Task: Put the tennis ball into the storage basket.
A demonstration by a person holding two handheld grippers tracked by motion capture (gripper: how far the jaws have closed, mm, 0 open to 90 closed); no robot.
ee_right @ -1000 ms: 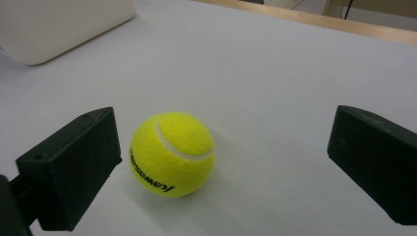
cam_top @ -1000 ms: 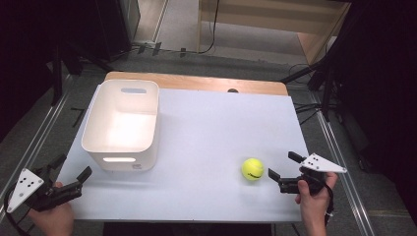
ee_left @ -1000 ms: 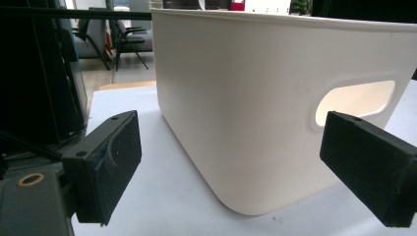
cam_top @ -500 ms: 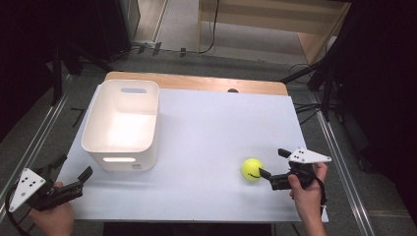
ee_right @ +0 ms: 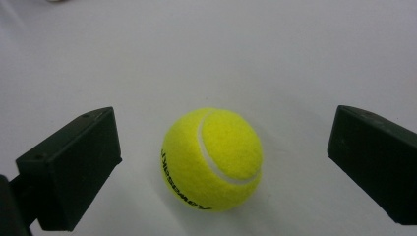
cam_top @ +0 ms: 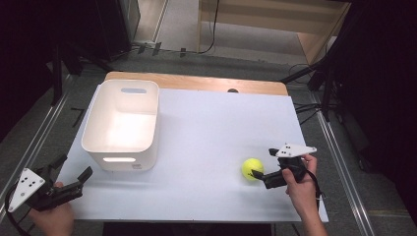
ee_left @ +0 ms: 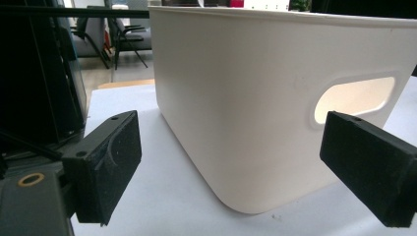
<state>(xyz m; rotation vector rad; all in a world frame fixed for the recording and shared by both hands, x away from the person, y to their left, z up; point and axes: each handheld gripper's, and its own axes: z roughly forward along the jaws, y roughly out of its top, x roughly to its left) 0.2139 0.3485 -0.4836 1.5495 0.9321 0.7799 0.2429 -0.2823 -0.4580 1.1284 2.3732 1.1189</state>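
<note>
A yellow tennis ball [cam_top: 252, 168] lies on the white tabletop [cam_top: 211, 123] at the front right. My right gripper [cam_top: 262, 162] stands open just right of the ball, jaws pointing left at it. In the right gripper view the ball [ee_right: 212, 158] sits between and slightly ahead of the two spread jaws of that gripper [ee_right: 223, 129], touching neither. My left gripper [cam_top: 74, 166] is open at the front left corner, empty, aimed at the white bin [cam_top: 147, 123]. The left gripper view has the bin's near wall and handle slot [ee_left: 236, 73] close beyond the left gripper [ee_left: 231, 142].
The bin stands on the left half of the table and looks empty inside. A wooden strip [cam_top: 196, 82] runs along the far edge. Metal rails [cam_top: 339, 147] and cables flank the table on the floor.
My right gripper has moved left toward the ball, so the ball now sits at the mouth of its open jaws. The left gripper and the ball have stayed put.
</note>
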